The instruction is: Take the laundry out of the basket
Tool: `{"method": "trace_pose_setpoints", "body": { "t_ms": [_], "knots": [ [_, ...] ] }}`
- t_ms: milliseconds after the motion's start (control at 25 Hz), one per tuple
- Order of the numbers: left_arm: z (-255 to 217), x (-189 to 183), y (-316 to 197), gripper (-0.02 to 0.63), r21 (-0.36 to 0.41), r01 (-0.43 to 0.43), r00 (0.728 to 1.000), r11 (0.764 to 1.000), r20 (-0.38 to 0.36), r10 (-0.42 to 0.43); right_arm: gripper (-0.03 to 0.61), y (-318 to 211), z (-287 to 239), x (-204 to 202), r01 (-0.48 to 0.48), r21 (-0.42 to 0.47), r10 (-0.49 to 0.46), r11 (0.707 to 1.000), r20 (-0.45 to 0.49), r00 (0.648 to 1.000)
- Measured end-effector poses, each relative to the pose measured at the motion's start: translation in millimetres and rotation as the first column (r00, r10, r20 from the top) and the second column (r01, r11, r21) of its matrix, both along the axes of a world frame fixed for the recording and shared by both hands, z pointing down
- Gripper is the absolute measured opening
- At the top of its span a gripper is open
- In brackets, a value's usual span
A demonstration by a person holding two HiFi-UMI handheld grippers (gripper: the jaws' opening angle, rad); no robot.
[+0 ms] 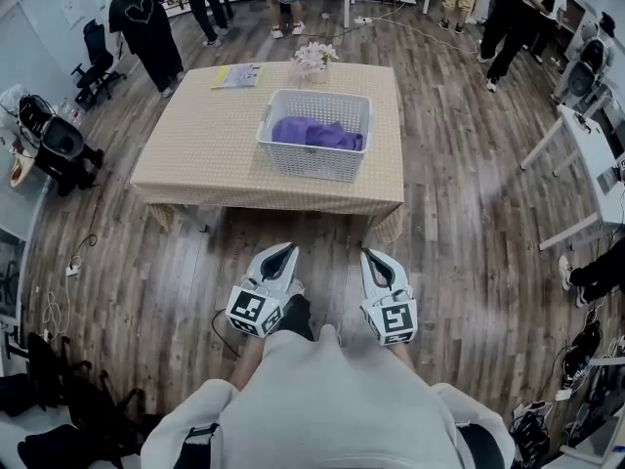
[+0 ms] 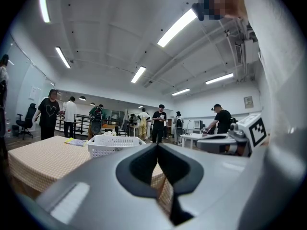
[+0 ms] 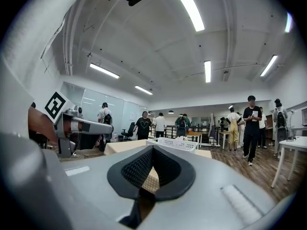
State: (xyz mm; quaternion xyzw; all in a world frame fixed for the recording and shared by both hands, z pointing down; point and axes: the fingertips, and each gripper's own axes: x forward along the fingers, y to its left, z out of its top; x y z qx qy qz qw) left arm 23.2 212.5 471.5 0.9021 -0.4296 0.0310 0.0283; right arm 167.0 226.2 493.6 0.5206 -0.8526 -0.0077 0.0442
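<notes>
Head view: wood floor point(image 1: 459, 164), people point(image 1: 146, 27) around the room, tan checked desk point(image 1: 195, 154) at 12 o'clock. On it, white basket point(image 1: 303, 161) holding purple laundry point(image 1: 317, 133). At 6 o'clock, left hand-held gripper point(image 1: 282, 248) beside right hand-held gripper point(image 1: 369, 254).

Left gripper view: jaws pressed together, empty; basket at 9 o'clock of the tips.

Right gripper view: jaws likewise closed, gripping nothing; basket at 2 o'clock.
</notes>
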Motion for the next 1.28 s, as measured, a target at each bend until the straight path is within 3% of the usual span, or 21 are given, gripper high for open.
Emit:
{"method": "trace_pose_setpoints", "body": {
  "t_ms": [640, 960, 1280],
  "knots": [
    [15.3, -11.3, -61.8, 0.011, -0.013, -0.010, 0.999, 1.000, -0.032, 0.009, -0.002, -53.0, 10.8, -10.2, -0.024, -0.017, 0.024, 1.000, -0.026, 0.999],
    [22.3, -29.3, -123.3, 0.011, -0.021, -0.018, 0.999, 1.000, -0.048, 0.017, -0.002, -115.7, 18.2, -33.3, -0.020, -0.038, 0.018, 0.999, -0.047, 0.999],
    [4.9, -79.1, -215.2, 0.011, -0.005, -0.020, 0.998, 1.000, -0.058, 0.020, -0.002, -207.3, 0.5, -91.0, -0.006, -0.033, 0.004, 0.999, -0.065, 0.998]
  ]
}}
